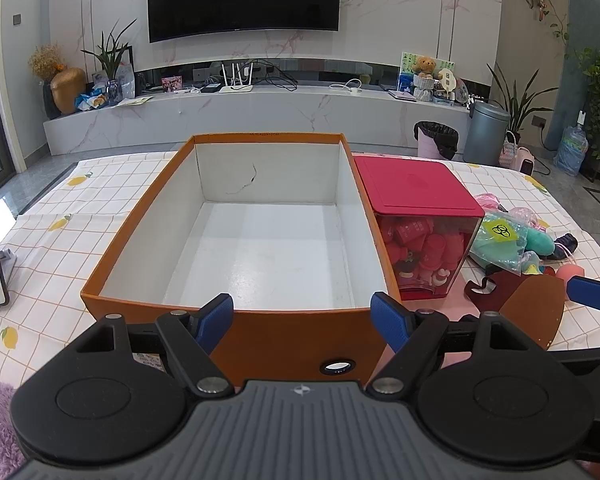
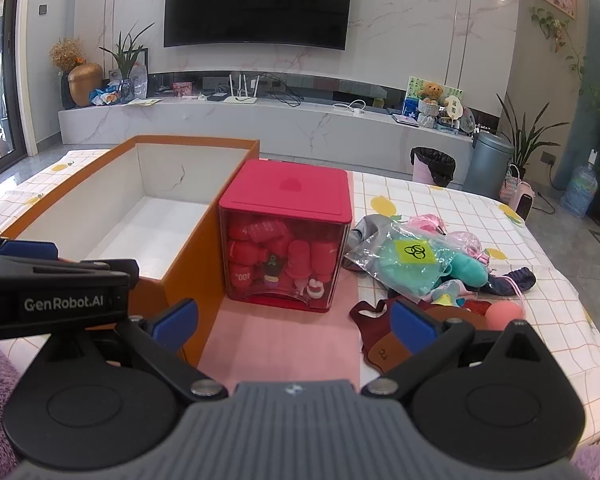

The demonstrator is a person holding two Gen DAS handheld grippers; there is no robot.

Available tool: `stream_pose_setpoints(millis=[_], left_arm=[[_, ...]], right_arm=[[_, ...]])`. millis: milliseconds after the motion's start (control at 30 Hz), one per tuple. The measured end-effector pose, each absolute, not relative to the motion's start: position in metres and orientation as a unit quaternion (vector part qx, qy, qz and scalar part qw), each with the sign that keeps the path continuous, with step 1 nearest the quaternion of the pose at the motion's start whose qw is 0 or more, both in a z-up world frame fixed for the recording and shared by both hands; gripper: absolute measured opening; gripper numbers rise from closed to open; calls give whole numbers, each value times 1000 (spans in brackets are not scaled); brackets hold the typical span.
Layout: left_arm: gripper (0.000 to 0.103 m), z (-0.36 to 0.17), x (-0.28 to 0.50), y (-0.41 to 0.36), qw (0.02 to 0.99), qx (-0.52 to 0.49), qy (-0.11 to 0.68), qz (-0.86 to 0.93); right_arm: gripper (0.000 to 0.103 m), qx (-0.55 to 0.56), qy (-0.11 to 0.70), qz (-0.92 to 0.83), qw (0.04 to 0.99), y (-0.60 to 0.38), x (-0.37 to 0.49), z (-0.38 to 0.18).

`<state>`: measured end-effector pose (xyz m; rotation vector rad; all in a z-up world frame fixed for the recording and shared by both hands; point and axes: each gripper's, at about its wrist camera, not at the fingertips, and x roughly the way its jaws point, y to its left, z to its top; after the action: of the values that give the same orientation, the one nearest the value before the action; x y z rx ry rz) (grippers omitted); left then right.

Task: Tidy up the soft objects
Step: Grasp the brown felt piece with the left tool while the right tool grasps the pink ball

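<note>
Since the orange box [image 1: 236, 336] sat empty beside the red bin [image 2: 286, 236], we held the left gripper [image 1: 302, 322] and right gripper [image 2: 294, 322] wide open and empty, facing the soft toys [image 2: 428, 264] heaped to the bin's right.

Black hand-held gripper [image 1: 302, 322] — blue pads [image 1: 216, 320]

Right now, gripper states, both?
Left gripper: open, holding nothing, above the orange box.
Right gripper: open, holding nothing.
</note>
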<state>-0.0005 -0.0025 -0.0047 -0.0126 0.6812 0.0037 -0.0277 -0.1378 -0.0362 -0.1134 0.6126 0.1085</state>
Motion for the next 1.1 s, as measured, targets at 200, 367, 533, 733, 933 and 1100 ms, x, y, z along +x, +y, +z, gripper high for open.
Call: stream_pose_setpoints(millis=[200, 367, 533, 733, 933, 1100], left_arm=[[92, -2, -6, -6, 951, 7, 308, 9], [92, 10, -12, -10, 961, 13, 276, 3], [92, 24, -17, -11, 964, 11, 264, -12], [92, 27, -9, -37, 962, 40, 267, -44], [92, 21, 10, -71, 952, 58, 288, -90], [92, 7, 21, -104, 938, 73, 297, -162]], right_arm=[[100, -46, 299, 57, 951, -141, -28, -34], [100, -24, 295, 49, 954, -152, -27, -28], [100, -4, 298, 2, 955, -182, -18, -19], [100, 17, 309, -113, 944, -253, 9, 7], [100, 80, 385, -137, 909, -336, 50, 13], [100, 118, 451, -112, 878, -367, 88, -21]])
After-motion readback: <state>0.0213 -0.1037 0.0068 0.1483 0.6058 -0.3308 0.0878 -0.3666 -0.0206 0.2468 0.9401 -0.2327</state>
